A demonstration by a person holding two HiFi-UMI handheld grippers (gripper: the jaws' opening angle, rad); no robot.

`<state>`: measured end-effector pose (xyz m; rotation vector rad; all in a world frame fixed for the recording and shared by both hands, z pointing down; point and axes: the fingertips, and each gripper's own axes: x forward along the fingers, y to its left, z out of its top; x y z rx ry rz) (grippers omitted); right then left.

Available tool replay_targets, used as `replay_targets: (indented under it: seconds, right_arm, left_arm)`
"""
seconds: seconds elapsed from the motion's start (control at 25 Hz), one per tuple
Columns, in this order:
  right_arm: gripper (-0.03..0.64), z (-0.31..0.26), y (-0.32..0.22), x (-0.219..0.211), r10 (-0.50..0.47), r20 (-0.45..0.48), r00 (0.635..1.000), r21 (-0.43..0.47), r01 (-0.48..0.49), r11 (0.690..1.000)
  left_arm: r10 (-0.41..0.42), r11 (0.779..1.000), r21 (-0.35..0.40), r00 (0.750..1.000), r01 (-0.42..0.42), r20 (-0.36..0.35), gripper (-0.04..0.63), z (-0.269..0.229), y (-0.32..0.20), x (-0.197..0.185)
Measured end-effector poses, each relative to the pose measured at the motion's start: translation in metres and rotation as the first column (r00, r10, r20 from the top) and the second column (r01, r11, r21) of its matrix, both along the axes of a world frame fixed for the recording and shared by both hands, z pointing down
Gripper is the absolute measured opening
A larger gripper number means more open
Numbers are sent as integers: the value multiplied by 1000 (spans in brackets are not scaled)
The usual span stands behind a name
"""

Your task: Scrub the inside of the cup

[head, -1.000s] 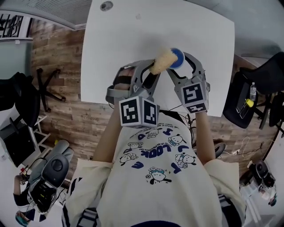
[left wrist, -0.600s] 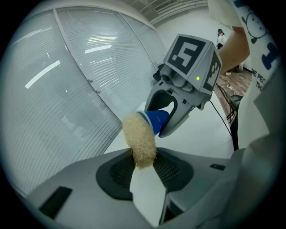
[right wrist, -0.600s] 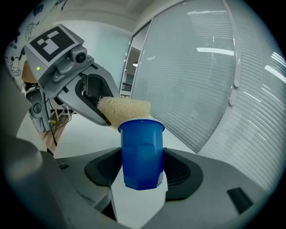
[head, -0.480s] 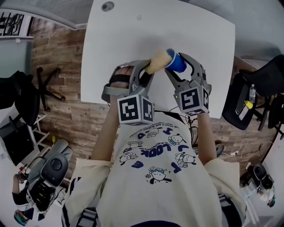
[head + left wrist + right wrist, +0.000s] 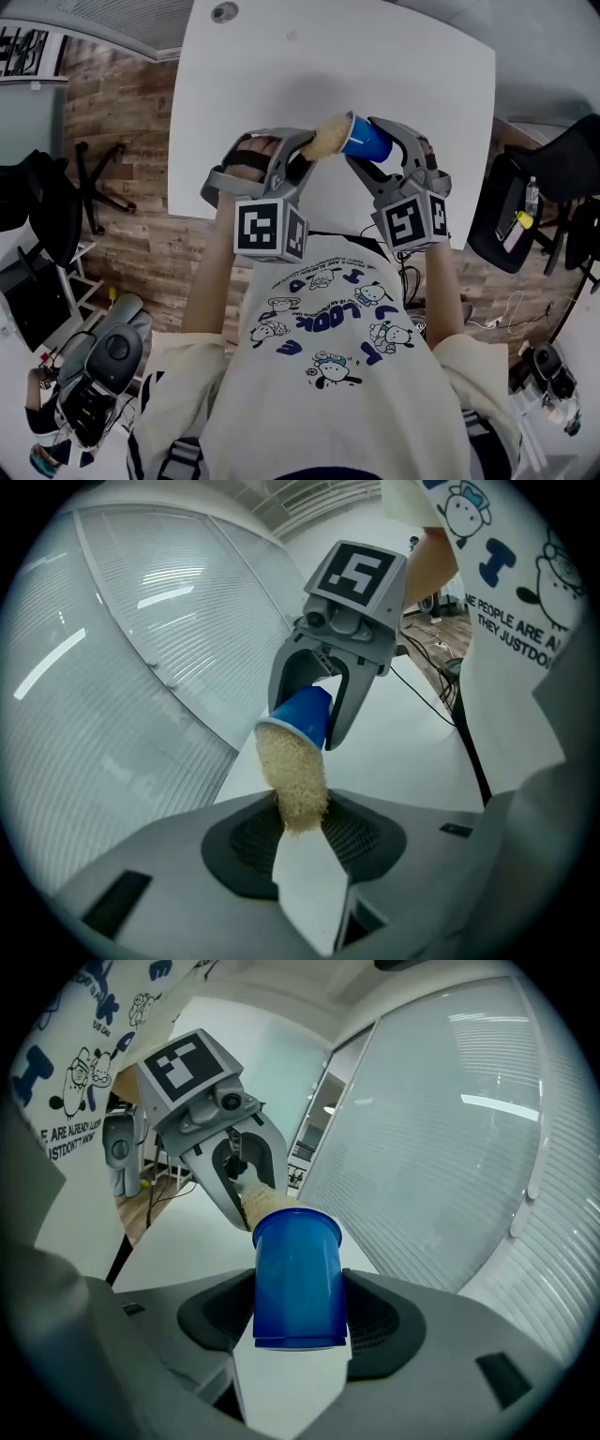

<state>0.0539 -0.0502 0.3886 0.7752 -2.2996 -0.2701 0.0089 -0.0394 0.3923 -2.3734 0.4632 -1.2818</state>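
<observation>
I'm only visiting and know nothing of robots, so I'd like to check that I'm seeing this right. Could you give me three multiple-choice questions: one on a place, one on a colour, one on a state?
1. Where is the sponge's far end? A in the cup's mouth; B under the cup; C well away from the cup.
2. What colour is the cup? A red; B blue; C white.
3. How is the right gripper? A open, empty; B shut on the sponge; C shut on the cup.
Answers: 1 A, the sponge runs into the rim; 2 B, blue in every view; 3 C, its jaws press the cup's sides.
</observation>
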Motion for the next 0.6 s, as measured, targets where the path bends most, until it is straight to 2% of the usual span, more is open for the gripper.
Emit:
replay_targets:
  seconds: [0.2, 0.32, 0.44, 0.52, 0.6]
  right_arm:
    - [273, 4, 7, 0, -40, -18, 999, -16, 40, 999]
    - [273, 9, 12, -1, -67, -40, 997, -22, 66, 998]
    - [273, 12, 17, 1, -97, -79, 992, -22, 96, 995]
    - [273, 14, 21, 3, -112, -98, 989, -23, 110, 994]
    - [273, 15, 23, 3, -129, -105, 986, -28, 127, 992]
  left_arm:
    - [99, 994, 36, 995, -100, 17, 153, 1, 10, 3]
    - [166, 982, 77, 984, -171, 67, 152, 5, 15, 4]
    - [206, 975, 69, 973, -213, 101, 152, 8, 23, 9]
    - [216, 974, 56, 972, -222, 94, 150, 7, 27, 13]
    - [218, 975, 21, 975, -219, 53, 149, 6, 30, 16]
